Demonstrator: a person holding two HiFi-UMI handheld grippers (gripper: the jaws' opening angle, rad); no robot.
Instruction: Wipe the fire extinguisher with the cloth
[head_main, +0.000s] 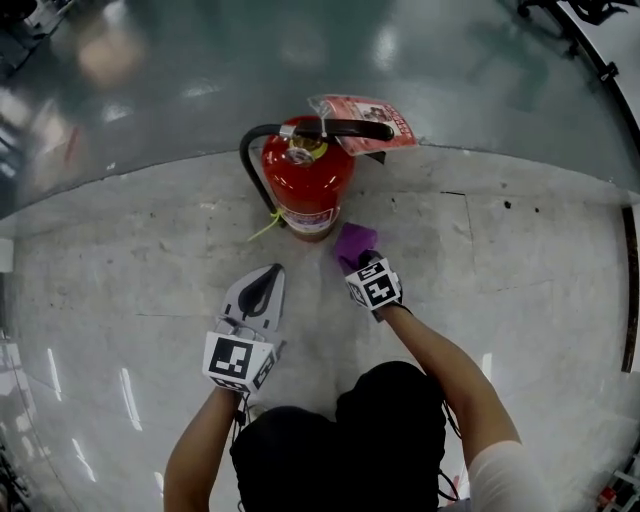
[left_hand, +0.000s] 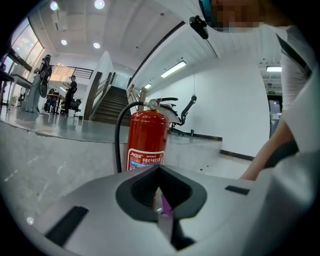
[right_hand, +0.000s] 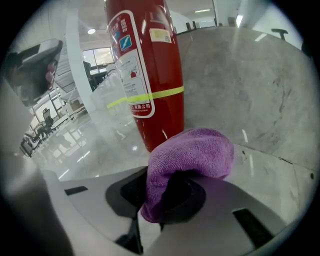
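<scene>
— Where stood the fire extinguisher (head_main: 308, 180)?
— Upright on the floor (head_main: 520, 260).
— And the grippers?
— The right gripper (head_main: 362, 262) clamped the purple cloth (head_main: 354, 243) just right of its base; the left gripper (head_main: 270, 274) was closed, empty, nearer.

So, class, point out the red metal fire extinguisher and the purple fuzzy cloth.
red metal fire extinguisher (head_main: 308, 178): head view, on the red cylinder body.
purple fuzzy cloth (right_hand: 195, 149): right gripper view, on its bunched top.

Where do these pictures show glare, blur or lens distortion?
Head view: fisheye bends the floor edge, light streaks glare at lower left. Left gripper view: black corners, a mosaic patch on top, the fire extinguisher sharp. Right gripper view: the cloth crisp, the shiny floor reflects light.
</scene>
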